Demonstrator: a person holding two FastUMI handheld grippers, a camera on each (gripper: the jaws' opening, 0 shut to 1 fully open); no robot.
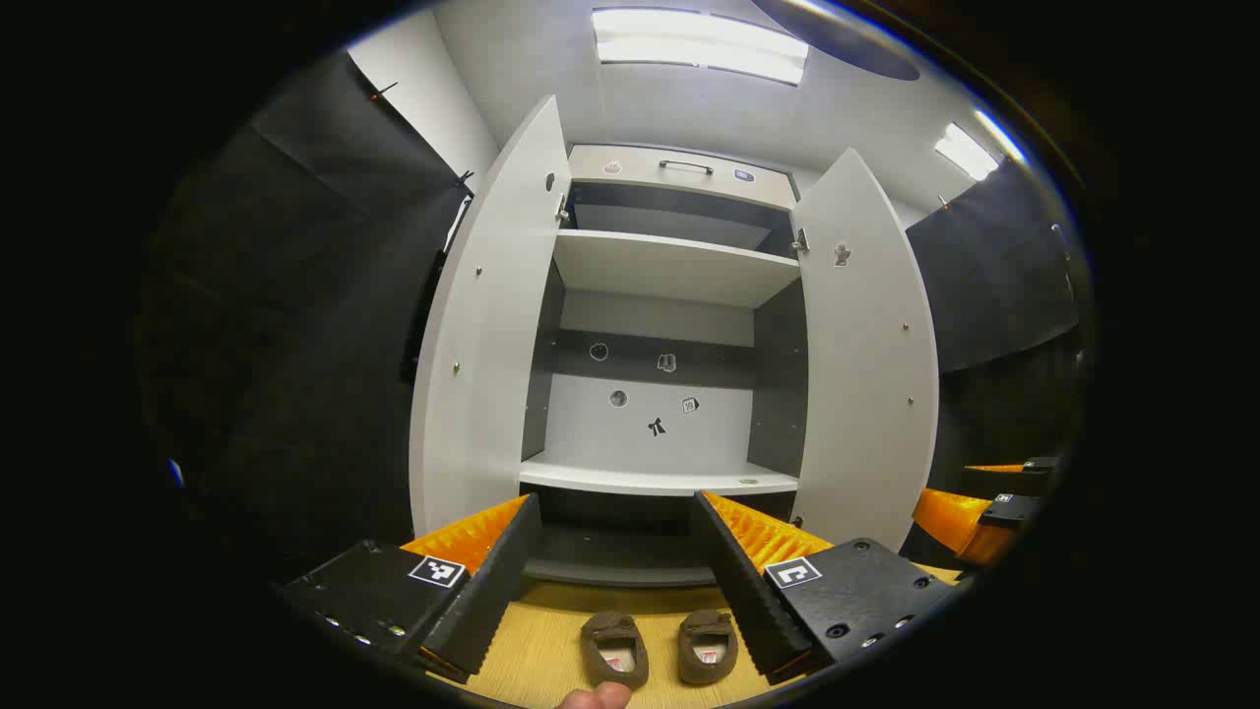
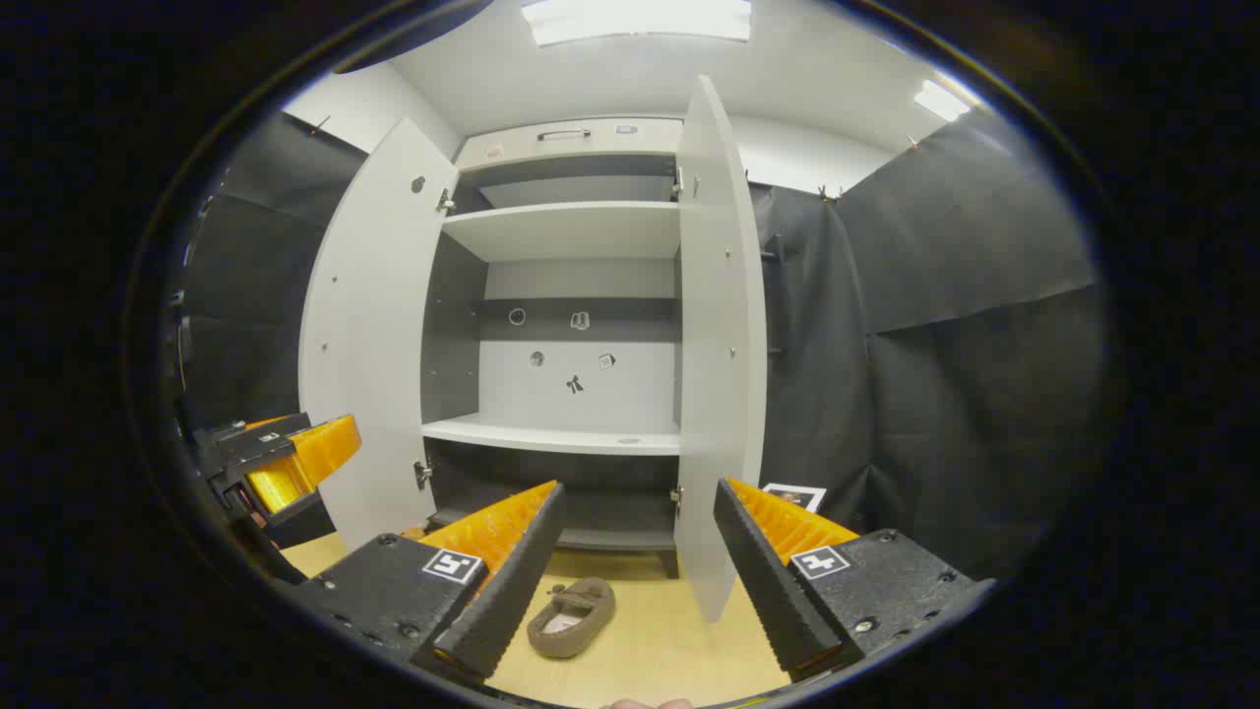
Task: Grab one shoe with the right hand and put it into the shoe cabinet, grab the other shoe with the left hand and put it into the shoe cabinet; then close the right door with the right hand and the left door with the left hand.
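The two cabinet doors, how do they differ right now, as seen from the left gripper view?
Both stand wide open. The left door carries a dark round mark near its top and no sticker; the right door carries a small sticker near its top. The left door looks broader here, turned more face-on than the right door. Both are plain white with small studs, hinged to the cabinet, whose shelves hold no shoes.

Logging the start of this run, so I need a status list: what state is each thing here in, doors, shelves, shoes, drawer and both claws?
Left door: open.
Right door: open.
Top drawer: closed.
Cabinet shelves: bare, no shoes in yet.
Left shoe: on the floor, upright, not gripped.
Right shoe: beside it, on the floor, not gripped.
Left claw: open, holding nothing.
Right claw: open, holding nothing.
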